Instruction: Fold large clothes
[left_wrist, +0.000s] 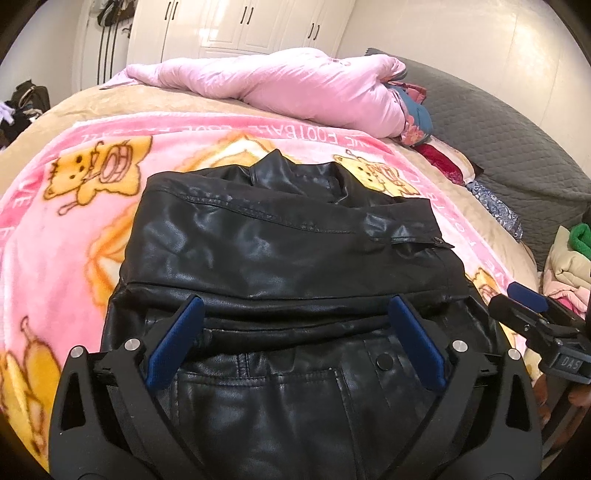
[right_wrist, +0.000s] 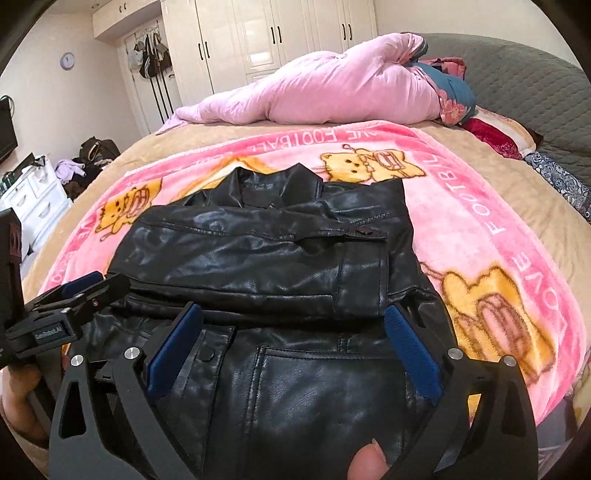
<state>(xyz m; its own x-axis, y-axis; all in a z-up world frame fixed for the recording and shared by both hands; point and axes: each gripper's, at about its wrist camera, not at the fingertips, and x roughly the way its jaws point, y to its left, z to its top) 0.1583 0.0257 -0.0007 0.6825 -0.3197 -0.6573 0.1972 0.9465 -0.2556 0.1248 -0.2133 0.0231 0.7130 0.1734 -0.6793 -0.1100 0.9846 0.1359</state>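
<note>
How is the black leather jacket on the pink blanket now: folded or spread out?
Partly folded. The black leather jacket has both sleeves laid across its chest, but the lower half lies flat, not yet folded up.

A home bedroom is shown by a bed (right_wrist: 535, 206) spread with a blanket (right_wrist: 480, 206), wardrobes (right_wrist: 258, 37) behind.

I see a bed (right_wrist: 480, 192) under a pink cartoon blanket (right_wrist: 461, 221) laid over a tan cover, with a rolled pink quilt (right_wrist: 314, 96) along its far side and a grey quilted headboard (left_wrist: 498, 122) to the right. Behind it stands a glossy white wardrobe (right_wrist: 266, 33) with dark handles, and bags hang on a door (right_wrist: 151, 55) beside a small round wall clock (right_wrist: 67, 60) on the cream wall. To my left I make out a white drawer unit (right_wrist: 37, 199) and a dark screen (right_wrist: 5, 129).
</note>
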